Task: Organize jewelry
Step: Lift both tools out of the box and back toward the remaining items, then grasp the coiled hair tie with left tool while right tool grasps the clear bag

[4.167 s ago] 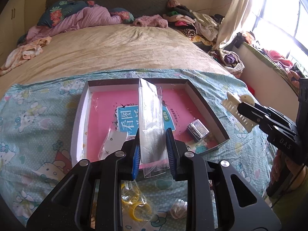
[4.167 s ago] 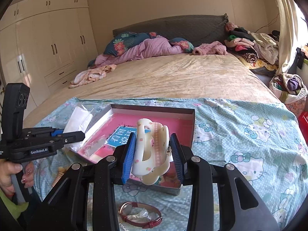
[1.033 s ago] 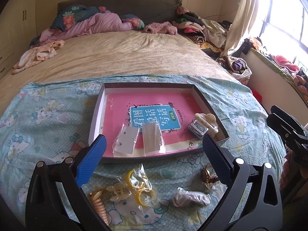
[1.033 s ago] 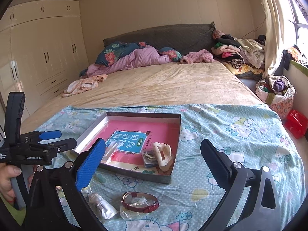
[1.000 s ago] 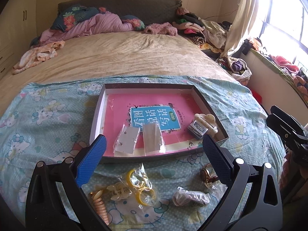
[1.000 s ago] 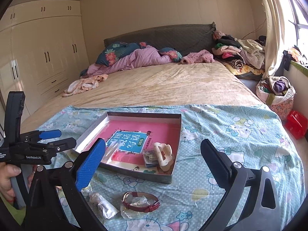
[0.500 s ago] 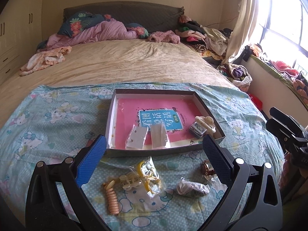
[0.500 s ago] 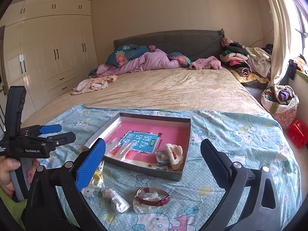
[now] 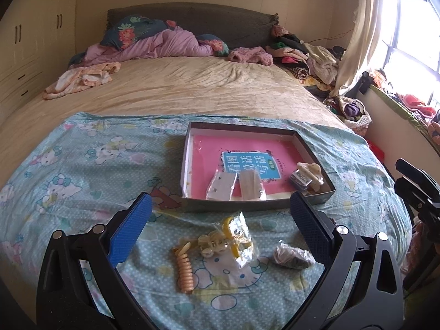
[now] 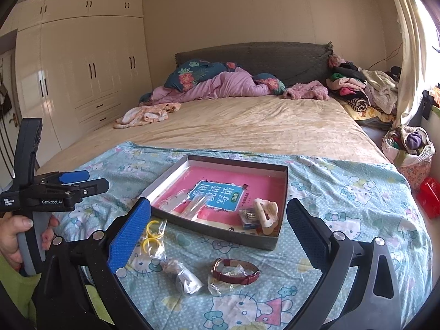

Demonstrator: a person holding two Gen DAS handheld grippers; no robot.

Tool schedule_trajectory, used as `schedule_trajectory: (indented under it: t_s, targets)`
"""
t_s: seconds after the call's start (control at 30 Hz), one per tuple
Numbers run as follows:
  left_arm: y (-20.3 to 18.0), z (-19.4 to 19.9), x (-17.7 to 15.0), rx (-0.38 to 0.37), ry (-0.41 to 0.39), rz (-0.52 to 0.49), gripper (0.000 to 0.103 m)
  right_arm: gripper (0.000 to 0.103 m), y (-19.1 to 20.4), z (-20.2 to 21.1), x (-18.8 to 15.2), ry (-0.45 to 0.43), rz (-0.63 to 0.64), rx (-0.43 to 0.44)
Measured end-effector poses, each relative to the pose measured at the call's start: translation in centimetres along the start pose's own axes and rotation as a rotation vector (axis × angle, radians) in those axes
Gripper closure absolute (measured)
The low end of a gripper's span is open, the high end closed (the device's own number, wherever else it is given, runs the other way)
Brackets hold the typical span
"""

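Observation:
A shallow box [image 9: 189, 148] with a pink floor lies on the Hello Kitty sheet. It holds two clear packets [image 9: 221, 184], a cream hair claw [image 9: 312, 172] and a small silver packet [image 9: 301, 177]. In front of the box lie a peach spiral hair tie [image 9: 184, 269], a clear claw clip [image 9: 210, 244], a bag of yellow rings [image 9: 240, 238] and a wrapped bundle [image 9: 291, 255]. A red watch [image 10: 235, 272] lies near it. My left gripper [image 9: 220, 228] is open and empty above these loose items. My right gripper [image 10: 220, 231] is open and empty, back from the box [image 10: 283, 189].
The Hello Kitty sheet [image 9: 82, 170] covers the near end of a beige bed [image 9: 192, 88]. Pillows and a pink quilt [image 9: 154, 46] lie at the headboard. Clothes [image 9: 308, 57] pile at the far right. Wardrobes [image 10: 82, 71] stand at the left.
Both grippers have let go: the clear packet and the cream hair claw now lie in the box. Both grippers have since opened wide and pulled back and up from the box.

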State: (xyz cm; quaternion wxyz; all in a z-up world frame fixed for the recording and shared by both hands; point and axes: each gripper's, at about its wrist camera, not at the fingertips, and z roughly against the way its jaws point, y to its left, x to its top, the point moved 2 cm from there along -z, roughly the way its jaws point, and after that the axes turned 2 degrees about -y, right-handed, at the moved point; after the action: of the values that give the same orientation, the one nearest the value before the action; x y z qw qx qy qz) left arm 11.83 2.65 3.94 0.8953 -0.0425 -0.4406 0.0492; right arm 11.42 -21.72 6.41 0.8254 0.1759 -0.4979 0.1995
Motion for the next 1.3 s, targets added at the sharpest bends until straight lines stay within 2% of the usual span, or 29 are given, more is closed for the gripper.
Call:
schedule_trajectory:
  t_s: [0.47, 0.87, 1.17, 1.3]
  targets:
    - [4.1, -0.3, -3.6, 0.063, 0.061, 0.064, 0.010, 0.005, 1.9, -0.6, -1.6, 0.054, 0.022, 0.049]
    - [4.9, -1.2, -5.8, 0.083, 0.114, 0.056, 0.010, 0.005, 4.1, -2.7, -4.3, 0.154, 0.060, 0.110]
    - [4.7, -2.9, -7.7, 0.107, 0.177, 0.012, 0.010, 0.005, 5.8, -4.8, -7.0, 0.255, 0.115, 0.147]
    - [4.3, -3.4, -8.4, 0.096, 0.192, -0.001, 0.010, 0.017, 6.1, -5.8, -8.1, 0.303, 0.122, 0.163]
